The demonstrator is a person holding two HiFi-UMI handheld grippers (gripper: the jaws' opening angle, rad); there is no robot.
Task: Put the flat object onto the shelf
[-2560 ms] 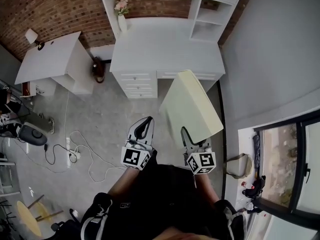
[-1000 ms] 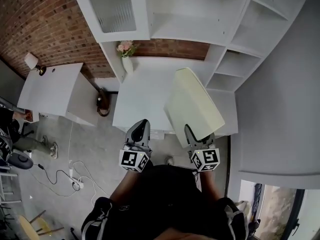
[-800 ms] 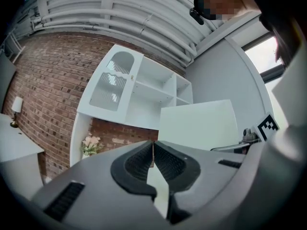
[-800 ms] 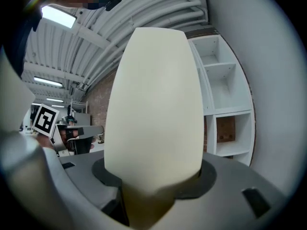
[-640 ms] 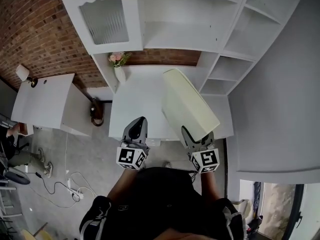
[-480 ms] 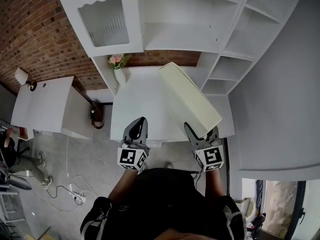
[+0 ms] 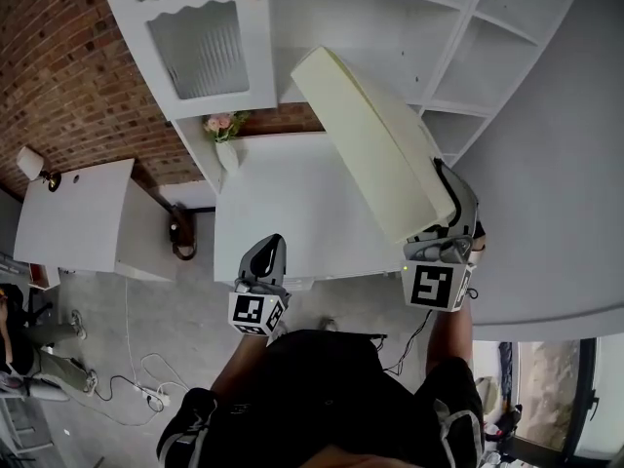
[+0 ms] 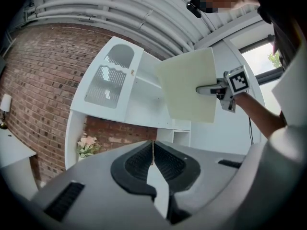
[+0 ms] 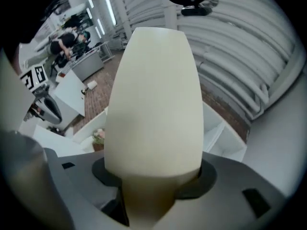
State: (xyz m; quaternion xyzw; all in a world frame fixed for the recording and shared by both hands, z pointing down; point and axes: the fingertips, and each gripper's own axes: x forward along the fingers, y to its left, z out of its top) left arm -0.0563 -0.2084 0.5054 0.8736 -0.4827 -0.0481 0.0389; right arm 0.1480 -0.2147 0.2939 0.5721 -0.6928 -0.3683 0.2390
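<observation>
The right gripper [image 7: 447,213], partly open, is clamping the pad [image 7: 366,135] edge, facing the shelf [image 7: 322,18]. The left gripper [image 7: 267,259] is hovering shut and empty near the tabletop [image 7: 292,203].

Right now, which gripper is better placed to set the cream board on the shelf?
Right. The right gripper is clamped on the cream board, holding it up in front of the open shelf. The left gripper is shut, empty, low over the desk.
</observation>
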